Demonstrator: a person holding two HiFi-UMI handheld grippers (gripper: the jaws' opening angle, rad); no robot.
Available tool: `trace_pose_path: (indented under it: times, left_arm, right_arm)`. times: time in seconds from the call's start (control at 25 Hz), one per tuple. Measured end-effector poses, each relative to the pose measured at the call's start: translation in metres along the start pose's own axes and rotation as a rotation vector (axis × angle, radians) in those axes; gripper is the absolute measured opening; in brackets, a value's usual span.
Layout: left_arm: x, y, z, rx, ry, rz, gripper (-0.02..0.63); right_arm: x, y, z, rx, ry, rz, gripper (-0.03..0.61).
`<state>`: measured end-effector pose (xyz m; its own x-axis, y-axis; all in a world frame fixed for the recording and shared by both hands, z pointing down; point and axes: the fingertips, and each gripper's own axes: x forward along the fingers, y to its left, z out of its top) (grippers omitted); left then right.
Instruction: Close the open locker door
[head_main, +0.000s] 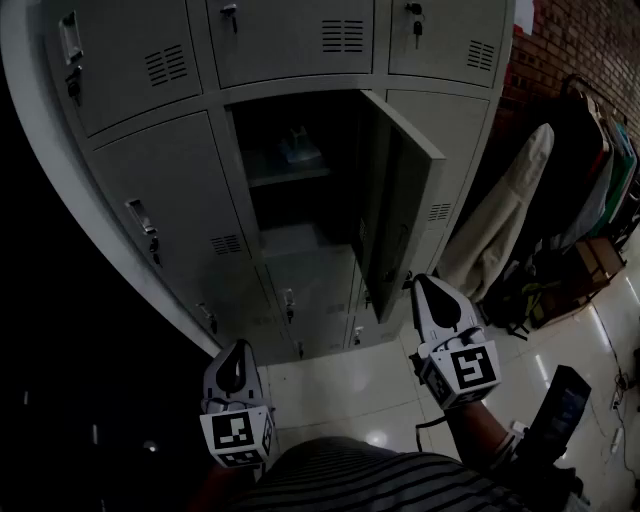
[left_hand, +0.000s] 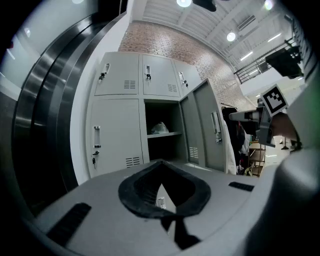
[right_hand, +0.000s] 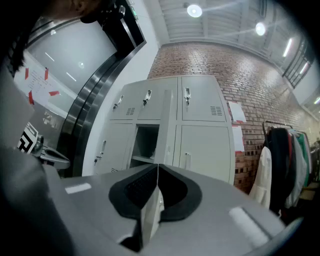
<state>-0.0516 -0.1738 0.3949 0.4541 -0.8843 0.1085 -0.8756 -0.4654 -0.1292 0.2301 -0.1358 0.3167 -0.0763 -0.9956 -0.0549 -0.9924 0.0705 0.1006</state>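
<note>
A bank of grey lockers (head_main: 170, 190) stands ahead. One middle locker is open: its door (head_main: 400, 200) swings out toward me on the right side. The dark compartment (head_main: 295, 180) has a shelf with a pale bag-like thing (head_main: 298, 150) on it. My right gripper (head_main: 420, 282) is shut and empty, its tip just below the door's lower corner; touching or not is unclear. My left gripper (head_main: 238, 347) hangs lower left, shut, holding nothing. The left gripper view shows the door (left_hand: 207, 125) beyond the left gripper (left_hand: 161, 165). The right gripper (right_hand: 158, 167) sees the door (right_hand: 167, 130) edge-on.
A white garment (head_main: 500, 220) and a rack of clothes (head_main: 590, 170) hang right of the lockers against a brick wall (head_main: 580, 40). Bags (head_main: 590, 265) lie on the glossy tiled floor (head_main: 340, 390). A dark curved wall (head_main: 60, 330) runs along the left.
</note>
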Motion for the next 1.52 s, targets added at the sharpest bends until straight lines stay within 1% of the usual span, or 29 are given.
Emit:
trace_pose_path:
  times: [0.04, 0.08, 0.12, 0.28, 0.36, 0.52, 0.64, 0.92, 1.0, 1.08, 1.24, 1.4, 1.44, 1.52]
  left_arm:
    - [0.001, 0.000, -0.001, -0.002, 0.000, -0.002, 0.005]
    - [0.002, -0.001, -0.001, -0.004, -0.001, -0.003, 0.005]
    - [0.003, -0.001, -0.001, -0.004, -0.003, -0.004, 0.005]
    - [0.003, 0.000, -0.001, 0.003, 0.001, 0.000, 0.005]
    - [0.002, 0.002, -0.002, -0.003, 0.013, 0.006, 0.005]
    - [0.001, 0.014, -0.004, -0.006, 0.009, 0.033, 0.005]
    - [-0.004, 0.023, -0.011, -0.013, 0.025, 0.050, 0.005]
    - [-0.019, 0.055, -0.018, -0.017, 0.041, 0.111, 0.005]
    - [-0.023, 0.064, -0.021, -0.014, 0.047, 0.127, 0.005]
    - [-0.027, 0.073, -0.022, -0.013, 0.046, 0.143, 0.005]
    - [-0.037, 0.092, -0.022, -0.025, 0.068, 0.177, 0.005]
    - [-0.047, 0.116, -0.028, -0.032, 0.079, 0.228, 0.005]
    - [-0.050, 0.122, -0.030, -0.034, 0.082, 0.241, 0.005]
    - [-0.055, 0.133, -0.033, -0.037, 0.089, 0.266, 0.005]
  right_arm:
    - [0.004, 0.000, -0.001, -0.005, 0.011, 0.018, 0.034]
    - [0.009, 0.001, -0.001, -0.010, 0.020, 0.035, 0.088]
    - [0.013, 0.002, -0.002, -0.017, 0.028, 0.048, 0.115]
    - [0.024, 0.006, -0.007, -0.047, 0.034, 0.081, 0.124]
    - [0.028, 0.014, -0.004, -0.043, 0.032, 0.105, 0.123]
    - [0.036, 0.041, -0.001, -0.056, 0.025, 0.156, 0.115]
    - [0.047, 0.062, -0.001, -0.070, 0.016, 0.203, 0.100]
    - [0.092, 0.119, 0.007, -0.093, 0.000, 0.321, 0.089]
    - [0.107, 0.134, 0.008, -0.101, -0.001, 0.340, 0.089]
    - [0.122, 0.149, 0.009, -0.112, -0.002, 0.352, 0.089]
    - [0.157, 0.172, 0.009, -0.131, 0.004, 0.357, 0.064]
    - [0.191, 0.180, 0.008, -0.126, 0.013, 0.344, 0.043]
    - [0.199, 0.180, 0.008, -0.124, 0.016, 0.338, 0.029]
    - [0.216, 0.179, 0.007, -0.119, 0.023, 0.327, 0.031]
